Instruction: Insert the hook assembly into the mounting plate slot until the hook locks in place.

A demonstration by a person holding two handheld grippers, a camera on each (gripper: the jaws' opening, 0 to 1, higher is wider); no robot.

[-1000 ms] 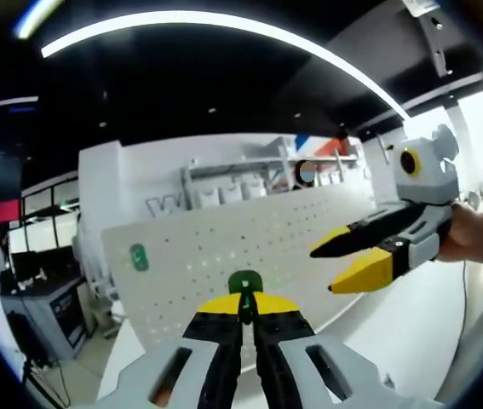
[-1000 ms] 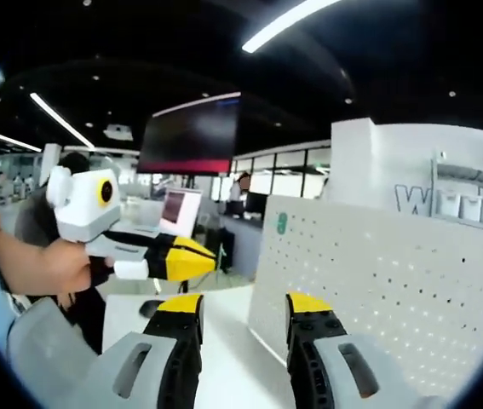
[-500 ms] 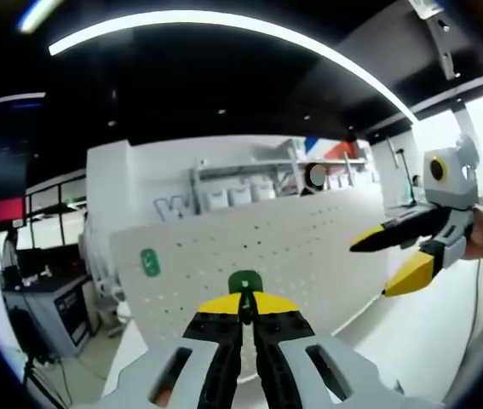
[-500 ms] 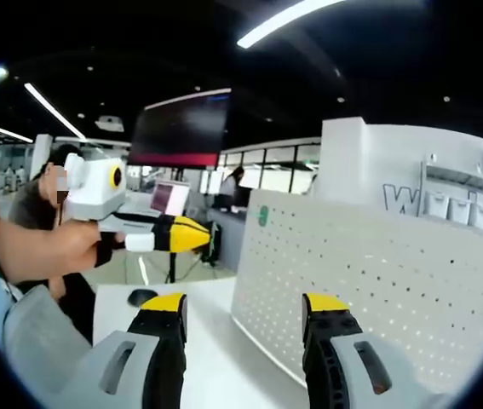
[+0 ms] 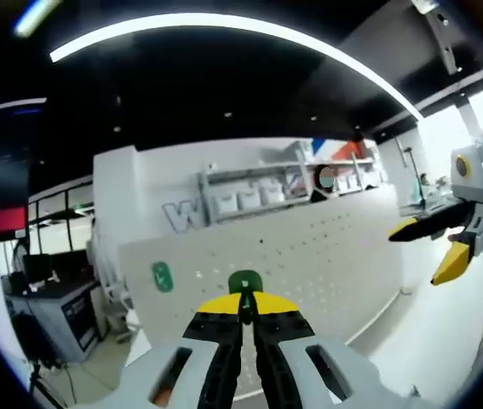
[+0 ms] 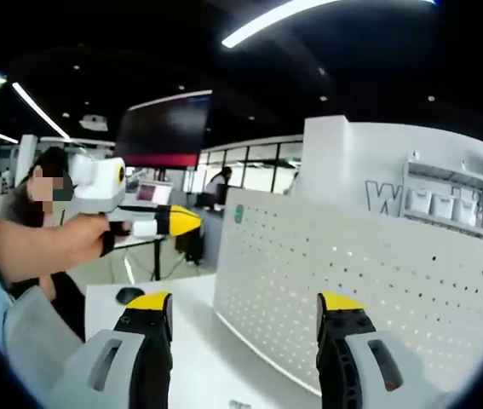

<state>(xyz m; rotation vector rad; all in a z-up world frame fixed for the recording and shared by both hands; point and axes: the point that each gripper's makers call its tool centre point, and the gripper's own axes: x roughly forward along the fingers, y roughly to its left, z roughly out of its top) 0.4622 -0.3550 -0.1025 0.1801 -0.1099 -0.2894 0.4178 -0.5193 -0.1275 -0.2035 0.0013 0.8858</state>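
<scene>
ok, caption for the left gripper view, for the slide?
Left gripper shut on the green hook, facing the white pegboard; right gripper open at right.

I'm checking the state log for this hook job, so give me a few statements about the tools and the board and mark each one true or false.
1. The left tool is shut on a green hook. True.
2. The right tool grips the hook. False: its jaws stand wide apart with nothing between them.
3. The white pegboard stands upright on the white table. True.
4. The hook is already seated in the pegboard. False: it sits at the left tool's tips, and whether it touches the board cannot be told.
5. A green tag sits near one upper corner of the pegboard. True.
</scene>
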